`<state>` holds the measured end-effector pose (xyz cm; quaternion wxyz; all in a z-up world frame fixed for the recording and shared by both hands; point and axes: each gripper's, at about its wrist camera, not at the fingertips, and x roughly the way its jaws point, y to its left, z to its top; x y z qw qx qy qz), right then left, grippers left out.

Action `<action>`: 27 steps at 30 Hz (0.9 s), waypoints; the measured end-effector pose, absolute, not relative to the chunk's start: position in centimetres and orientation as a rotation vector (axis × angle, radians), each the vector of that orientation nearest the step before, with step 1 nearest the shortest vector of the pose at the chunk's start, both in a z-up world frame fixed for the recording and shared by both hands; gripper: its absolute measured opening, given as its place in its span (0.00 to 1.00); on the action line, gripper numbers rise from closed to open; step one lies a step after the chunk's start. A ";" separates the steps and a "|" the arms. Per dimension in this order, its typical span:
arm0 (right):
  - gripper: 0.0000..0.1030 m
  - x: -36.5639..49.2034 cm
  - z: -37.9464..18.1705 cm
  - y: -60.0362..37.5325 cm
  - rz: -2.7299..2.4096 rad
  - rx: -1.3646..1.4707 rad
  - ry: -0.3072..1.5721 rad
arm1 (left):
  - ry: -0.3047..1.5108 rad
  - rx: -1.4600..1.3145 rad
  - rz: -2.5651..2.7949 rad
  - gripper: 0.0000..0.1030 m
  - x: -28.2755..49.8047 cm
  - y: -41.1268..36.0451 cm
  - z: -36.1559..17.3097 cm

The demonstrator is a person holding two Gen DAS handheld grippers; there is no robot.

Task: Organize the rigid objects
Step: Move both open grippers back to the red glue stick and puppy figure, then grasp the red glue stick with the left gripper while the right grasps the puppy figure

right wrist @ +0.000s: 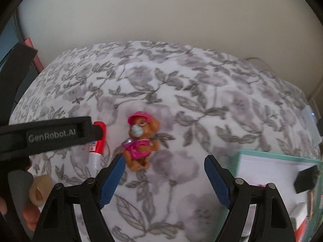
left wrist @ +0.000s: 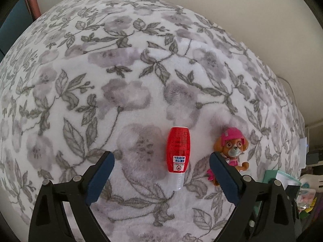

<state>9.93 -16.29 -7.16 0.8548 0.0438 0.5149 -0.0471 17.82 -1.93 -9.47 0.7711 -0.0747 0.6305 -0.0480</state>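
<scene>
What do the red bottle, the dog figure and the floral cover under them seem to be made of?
Red bottle: glossy translucent plastic with a printed label and a clear cap end. Dog figure: hard moulded plastic, painted, with a slight sheen. Floral cover: soft fleece-like fabric, judging by its fuzzy nap.

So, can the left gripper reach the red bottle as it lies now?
Probably yes. The left gripper is open above the red bottle, which lies free on the floral blanket; the toy dog lies apart beside it.

Both wrist views look steeply down, close; share dog figure (left wrist: 232, 151), floral blanket (left wrist: 121, 80).
</scene>
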 end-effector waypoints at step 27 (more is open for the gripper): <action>0.45 12.4 -10.9 -13.9 -0.060 0.042 1.117 | 1.407 -0.078 -0.061 0.23 18.4 -2.6 -12.1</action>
